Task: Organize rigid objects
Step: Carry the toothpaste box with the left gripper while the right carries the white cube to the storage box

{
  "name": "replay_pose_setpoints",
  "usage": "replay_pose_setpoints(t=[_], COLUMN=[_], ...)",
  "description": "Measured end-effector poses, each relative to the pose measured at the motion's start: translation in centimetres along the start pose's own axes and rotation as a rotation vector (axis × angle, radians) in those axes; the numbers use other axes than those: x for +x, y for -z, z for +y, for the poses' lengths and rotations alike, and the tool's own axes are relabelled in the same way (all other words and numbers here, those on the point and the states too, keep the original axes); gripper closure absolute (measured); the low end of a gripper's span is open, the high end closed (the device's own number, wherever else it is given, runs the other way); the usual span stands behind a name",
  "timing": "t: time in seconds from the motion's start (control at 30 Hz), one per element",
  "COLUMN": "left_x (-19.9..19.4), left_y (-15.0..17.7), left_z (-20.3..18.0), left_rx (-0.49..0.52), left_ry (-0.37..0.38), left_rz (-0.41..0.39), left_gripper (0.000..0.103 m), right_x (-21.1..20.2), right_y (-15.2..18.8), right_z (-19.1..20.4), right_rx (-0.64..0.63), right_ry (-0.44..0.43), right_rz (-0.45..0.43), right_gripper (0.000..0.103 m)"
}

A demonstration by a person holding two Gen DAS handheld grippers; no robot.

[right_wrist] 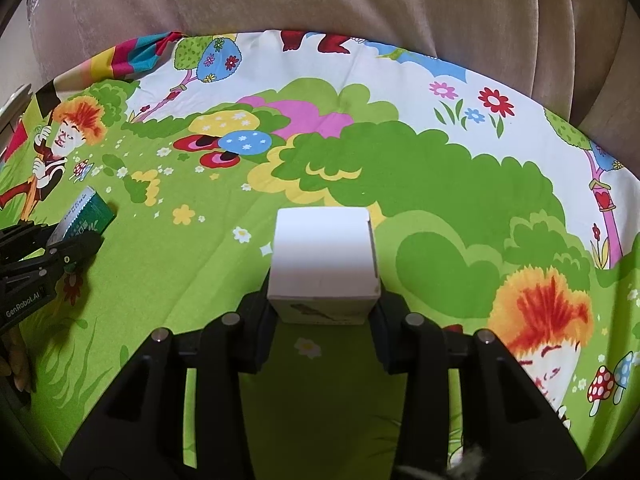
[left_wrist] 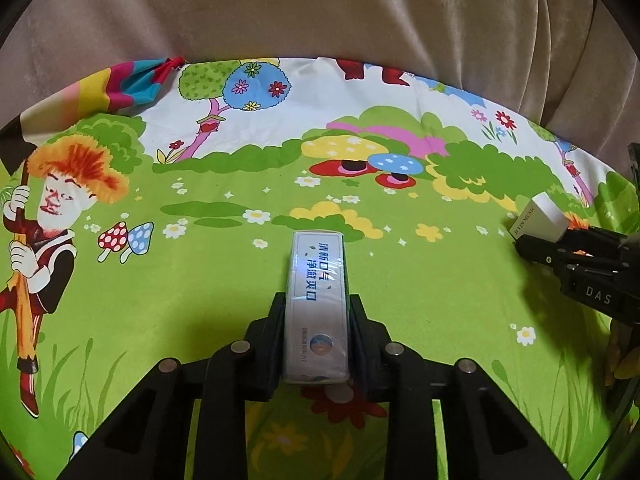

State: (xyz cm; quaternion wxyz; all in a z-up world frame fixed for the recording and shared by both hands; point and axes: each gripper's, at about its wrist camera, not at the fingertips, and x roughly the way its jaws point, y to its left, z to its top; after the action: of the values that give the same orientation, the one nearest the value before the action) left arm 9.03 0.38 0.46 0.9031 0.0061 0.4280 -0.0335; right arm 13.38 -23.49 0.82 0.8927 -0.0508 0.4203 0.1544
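Note:
My left gripper (left_wrist: 317,304) is shut on a slim box (left_wrist: 316,272) with a pale top face and blue Chinese print. Its green side (right_wrist: 90,216) shows at the left edge of the right wrist view, held just above the cloth by the left gripper (right_wrist: 74,246). My right gripper (right_wrist: 322,300) is shut on a white cube-shaped carton (right_wrist: 324,256), with the pads pressing on its two sides. That carton (left_wrist: 544,216) and the right gripper (left_wrist: 556,252) also appear at the right edge of the left wrist view. The two grippers are side by side, well apart.
A bright cartoon-print cloth (left_wrist: 180,280) with grass, mushrooms and trees covers the flat surface under both grippers. A beige sofa cushion (left_wrist: 320,8) rises along the far edge. The cloth's striped corner (left_wrist: 128,80) is bunched at the back left.

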Motion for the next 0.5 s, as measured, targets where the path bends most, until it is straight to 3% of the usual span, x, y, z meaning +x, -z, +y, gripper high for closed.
replay_pose_setpoints(t=[0.27, 0.37, 0.43, 0.5], left_x=[0.0, -0.1, -1.1, -4.2], left_y=[-0.1, 0.0, 0.6, 1.6], left_z=[0.0, -0.4, -0.8, -1.4], left_rx=[-0.008, 0.008, 0.006, -0.011], left_ry=[-0.002, -0.021, -0.036, -0.009], left_rz=[-0.001, -0.001, 0.008, -0.058], left_gripper=[0.074, 0.074, 0.074, 0.074], right_x=[0.0, 0.0, -0.9, -3.7], right_y=[0.1, 0.0, 0.2, 1.2], right_z=[-0.2, 0.1, 0.3, 0.5], right_rx=[0.015, -0.003, -0.005, 0.054], right_ry=[-0.014, 0.019, 0.072, 0.092], right_rz=[-0.001, -0.003, -0.041, -0.124], right_gripper=[0.058, 0.059, 0.059, 0.059])
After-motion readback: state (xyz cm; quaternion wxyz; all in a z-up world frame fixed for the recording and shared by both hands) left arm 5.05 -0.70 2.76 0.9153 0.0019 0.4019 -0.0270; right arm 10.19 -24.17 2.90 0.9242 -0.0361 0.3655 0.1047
